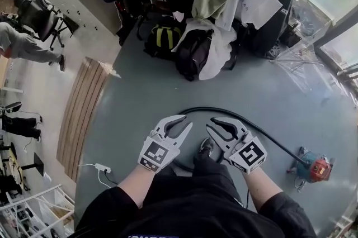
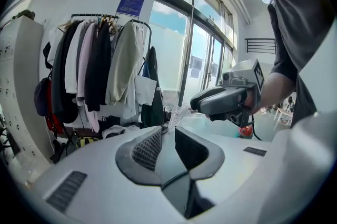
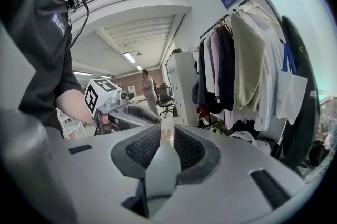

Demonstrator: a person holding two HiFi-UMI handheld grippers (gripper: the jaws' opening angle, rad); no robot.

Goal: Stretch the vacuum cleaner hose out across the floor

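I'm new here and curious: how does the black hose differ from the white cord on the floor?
The black hose is thick; the white cord is thin. The hose curves right toward the red vacuum cleaner; the cord lies left, by a power strip. Both lie on the grey floor.

Black short-sleeved shirt (image 1: 184,212), white left gripper (image 1: 186,122), white right gripper (image 1: 211,124), black-and-white marker cubes (image 1: 155,154)

No print legible, even on the blue wall poster (image 2: 131,2).
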